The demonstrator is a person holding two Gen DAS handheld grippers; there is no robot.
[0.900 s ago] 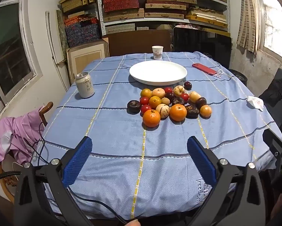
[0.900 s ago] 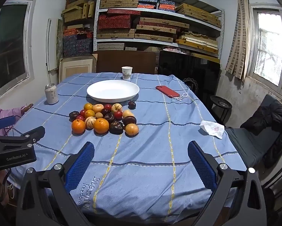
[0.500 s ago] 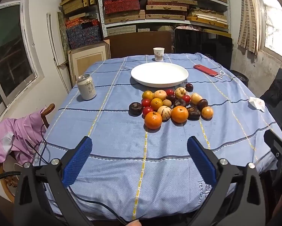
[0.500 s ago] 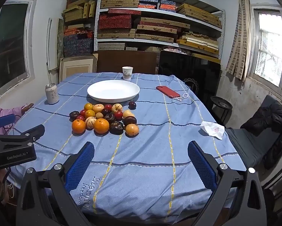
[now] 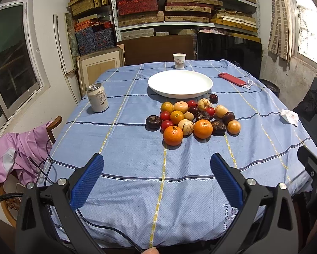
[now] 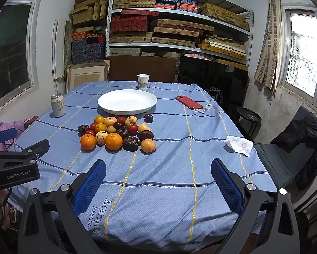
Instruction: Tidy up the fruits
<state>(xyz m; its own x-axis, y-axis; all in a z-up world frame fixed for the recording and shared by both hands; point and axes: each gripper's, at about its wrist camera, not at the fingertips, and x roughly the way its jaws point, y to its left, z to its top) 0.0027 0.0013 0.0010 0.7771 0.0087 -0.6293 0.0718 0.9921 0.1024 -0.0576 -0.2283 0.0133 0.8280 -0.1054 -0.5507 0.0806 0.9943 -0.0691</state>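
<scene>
A pile of fruit [image 5: 192, 118] lies on the blue tablecloth: oranges, red tomatoes, dark plums, pale striped fruits. It also shows in the right wrist view [image 6: 118, 132]. An empty white plate [image 5: 180, 83] [image 6: 127, 102] stands just behind the pile. One dark plum [image 5: 213, 98] lies apart, by the plate's rim. My left gripper [image 5: 157, 163] is open and empty, short of the nearest orange [image 5: 173, 135]. My right gripper [image 6: 158, 169] is open and empty over the near table edge, right of the pile.
A drink can [image 5: 98, 98] stands at the left, a paper cup [image 5: 179, 61] behind the plate, a red phone [image 5: 231, 78] with beads at the back right, a crumpled tissue [image 6: 239, 145] at the right edge. A chair with pink cloth [image 5: 16, 154] is at the left.
The left gripper has drawn a little nearer to the fruit and the view has tilted slightly up. The right gripper has hardly moved. Both stay open.
</scene>
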